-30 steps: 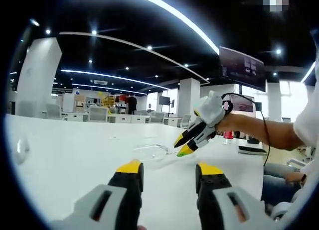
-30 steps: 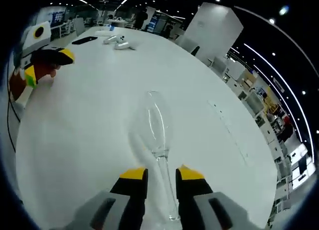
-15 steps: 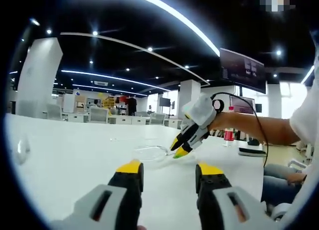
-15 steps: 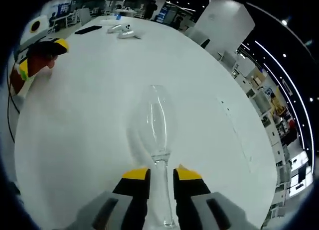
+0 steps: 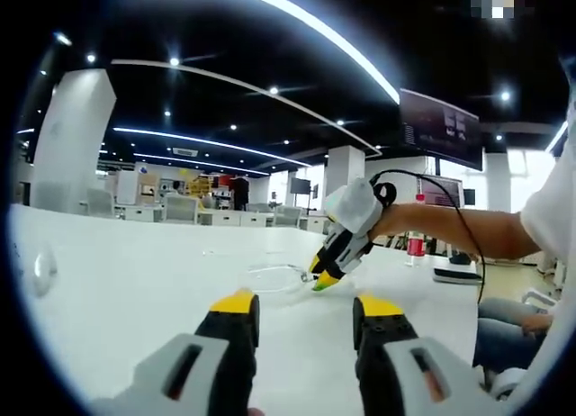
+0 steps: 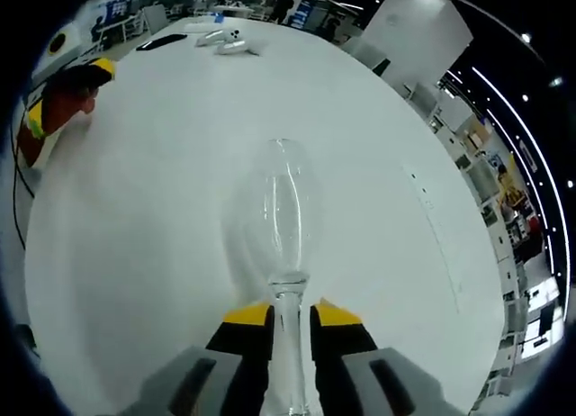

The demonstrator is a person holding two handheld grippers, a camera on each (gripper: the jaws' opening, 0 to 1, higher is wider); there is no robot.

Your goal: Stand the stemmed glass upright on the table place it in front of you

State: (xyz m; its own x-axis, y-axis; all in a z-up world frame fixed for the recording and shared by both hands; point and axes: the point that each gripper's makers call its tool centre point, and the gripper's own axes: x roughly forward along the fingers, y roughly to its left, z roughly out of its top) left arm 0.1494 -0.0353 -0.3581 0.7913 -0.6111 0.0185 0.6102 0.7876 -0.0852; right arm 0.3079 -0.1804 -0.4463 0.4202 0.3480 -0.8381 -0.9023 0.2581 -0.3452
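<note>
Big white table (image 6: 144, 218), smooth and matte, running way back into the room. The glass (image 6: 279, 227) lies on its side near the middle, clear, bowl pointing toward the far end. At the far end sit a dark flat thing (image 6: 162, 42) and a couple of small white items (image 6: 229, 42), too small to identify.

A: What's hard to read here?

B: The stemmed glass (image 5: 274, 276) — in the left gripper view it's a faint clear outline on the desk (image 5: 126, 281), its stem hidden behind the right tool (image 5: 320, 274).

A: And from the right gripper view?

B: Its foot is cut off by the bottom edge, so contact with the tool's jaws can't be judged. The small objects (image 6: 225, 43) far beyond the glass — too small to name.
</note>
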